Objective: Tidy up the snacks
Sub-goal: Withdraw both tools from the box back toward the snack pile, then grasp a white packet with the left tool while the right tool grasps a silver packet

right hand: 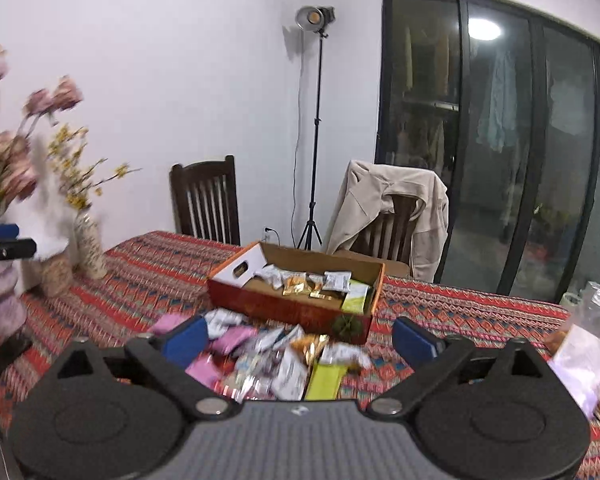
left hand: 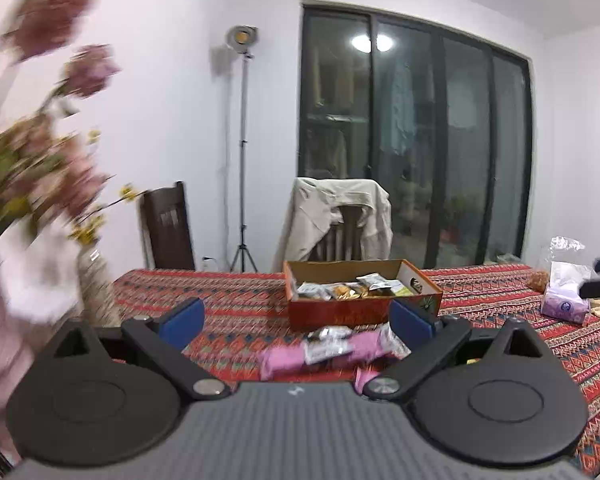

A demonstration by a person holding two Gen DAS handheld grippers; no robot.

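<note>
**Red Patterned Cloth: Loose Snacks in Front of the Box, Both Grippers Released**

Red, geometric-patterned woven cloth covers the table (left hand: 236, 300) on which all task items lie.

**Left wrist view.** The left gripper (left hand: 296, 318) stands with its blue-padded jaws spread wide and nothing between them. Directly ahead, on the cloth, lies a pink plastic snack wrapper (left hand: 288, 360) with a grey-and-white foil packet (left hand: 326, 350) resting across it. The pink wrapper's long axis runs left to right across the view, that is, crosswise to the line along which the gripper points. Beyond these sits the open orange cardboard box (left hand: 356, 314), already holding several packets. A white patterned vase (left hand: 96, 292) with blurred flowers stands at the left edge of the table. The other gripper shows at the far right edge of this view.

**Right wrist view.** The right gripper (right hand: 300, 338) is likewise fully released and empty. A pile of loose snack packets (right hand: 268, 364) lies between and just beyond its jaws: pink, silver, gold, and one lime-green flat packet (right hand: 326, 378) whose long axis points roughly away from the camera, toward the box. The box (right hand: 296, 312) lies just behind the pile, near corner turned toward the camera.

**Judgement.** The pile lies centred under the right gripper, which appears the nearer one. The box lies straight beyond, so a lift and a short forward carry should suffice.
</note>
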